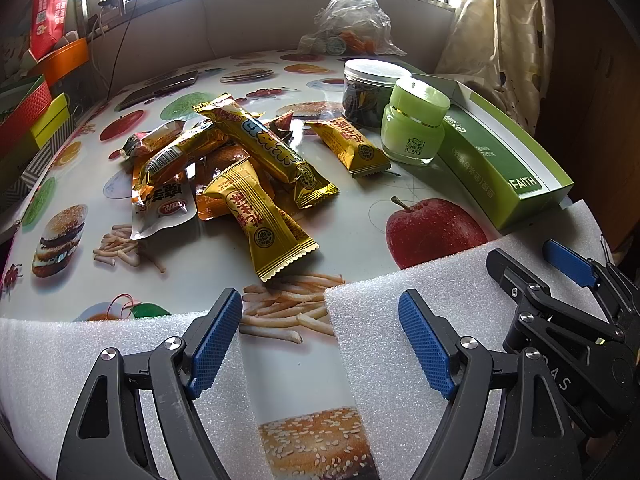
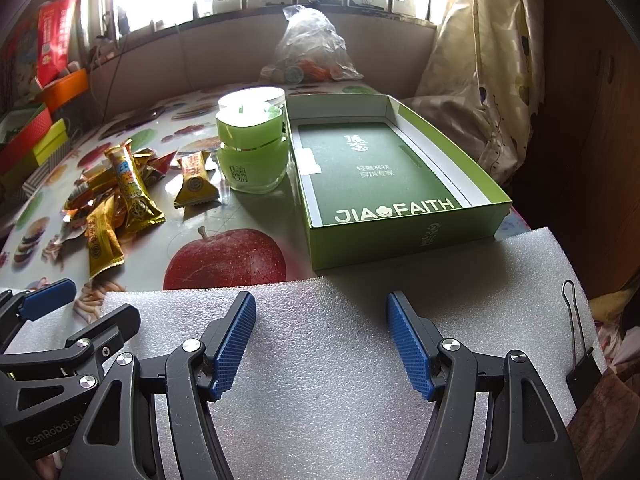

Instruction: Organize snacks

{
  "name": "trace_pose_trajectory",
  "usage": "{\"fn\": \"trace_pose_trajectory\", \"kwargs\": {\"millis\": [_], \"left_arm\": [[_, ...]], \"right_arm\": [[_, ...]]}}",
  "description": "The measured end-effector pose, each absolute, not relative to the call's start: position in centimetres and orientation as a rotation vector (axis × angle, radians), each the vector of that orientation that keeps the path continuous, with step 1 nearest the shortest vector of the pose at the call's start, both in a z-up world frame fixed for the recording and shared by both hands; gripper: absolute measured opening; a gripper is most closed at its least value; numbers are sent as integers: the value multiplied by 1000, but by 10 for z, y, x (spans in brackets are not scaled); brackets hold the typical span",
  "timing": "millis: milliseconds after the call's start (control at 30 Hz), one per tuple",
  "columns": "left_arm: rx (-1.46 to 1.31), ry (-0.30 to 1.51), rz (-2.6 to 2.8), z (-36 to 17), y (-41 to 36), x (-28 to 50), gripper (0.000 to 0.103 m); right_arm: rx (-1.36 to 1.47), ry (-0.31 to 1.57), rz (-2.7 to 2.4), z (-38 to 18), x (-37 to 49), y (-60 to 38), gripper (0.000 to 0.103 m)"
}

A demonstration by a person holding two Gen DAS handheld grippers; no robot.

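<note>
Your left gripper (image 1: 320, 340) and right gripper (image 2: 321, 344) rest on foam sheets (image 2: 320, 360) at the near table edge, fingers wide apart, holding nothing. Ahead at 11 o'clock in the left view lies the snack pile (image 1: 224, 168); the nearest yellow packet (image 1: 268, 220) has its long axis from 11 to 5 o'clock. Bare table (image 1: 352, 232) separates them. At 1 o'clock the open green box (image 2: 384, 184) is empty inside, just beside the green jar (image 2: 252, 152).

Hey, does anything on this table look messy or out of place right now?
Yes. The gold snack packets lie in a loose heap, crossing over each other at odd angles, and one packet sits apart beside the green jar. The green box holds no snacks. Nothing looks spilled or torn.
</note>
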State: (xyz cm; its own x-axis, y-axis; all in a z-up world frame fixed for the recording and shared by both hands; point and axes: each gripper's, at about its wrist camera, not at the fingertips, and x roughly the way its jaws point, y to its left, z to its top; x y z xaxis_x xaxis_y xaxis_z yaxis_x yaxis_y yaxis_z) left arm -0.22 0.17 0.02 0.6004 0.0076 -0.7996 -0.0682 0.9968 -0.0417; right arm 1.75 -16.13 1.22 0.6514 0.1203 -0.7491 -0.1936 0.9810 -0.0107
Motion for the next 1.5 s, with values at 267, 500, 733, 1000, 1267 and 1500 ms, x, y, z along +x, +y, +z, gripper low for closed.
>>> {"fn": "trace_pose_trajectory", "kwargs": {"millis": [267, 500, 733, 1000, 1267, 1500], "left_arm": [[-69, 934, 53, 0, 1, -3, 81], [-69, 939, 46, 1, 0, -2, 81], [-84, 956, 1, 10, 0, 0, 81], [-156, 947, 50, 19, 32, -4, 81], [-226, 896, 140, 31, 74, -6, 81], [-266, 889, 199, 31, 99, -11, 81]], "right_arm": [[-93, 842, 177, 11, 17, -161, 68], [-98, 845, 177, 14, 18, -160, 68], [-105, 868, 188, 15, 21, -163, 68], [-126, 814, 285, 31, 22, -147, 68], [-182, 798, 499, 52, 47, -96, 66], [-206, 815, 614, 52, 71, -54, 62]]}}
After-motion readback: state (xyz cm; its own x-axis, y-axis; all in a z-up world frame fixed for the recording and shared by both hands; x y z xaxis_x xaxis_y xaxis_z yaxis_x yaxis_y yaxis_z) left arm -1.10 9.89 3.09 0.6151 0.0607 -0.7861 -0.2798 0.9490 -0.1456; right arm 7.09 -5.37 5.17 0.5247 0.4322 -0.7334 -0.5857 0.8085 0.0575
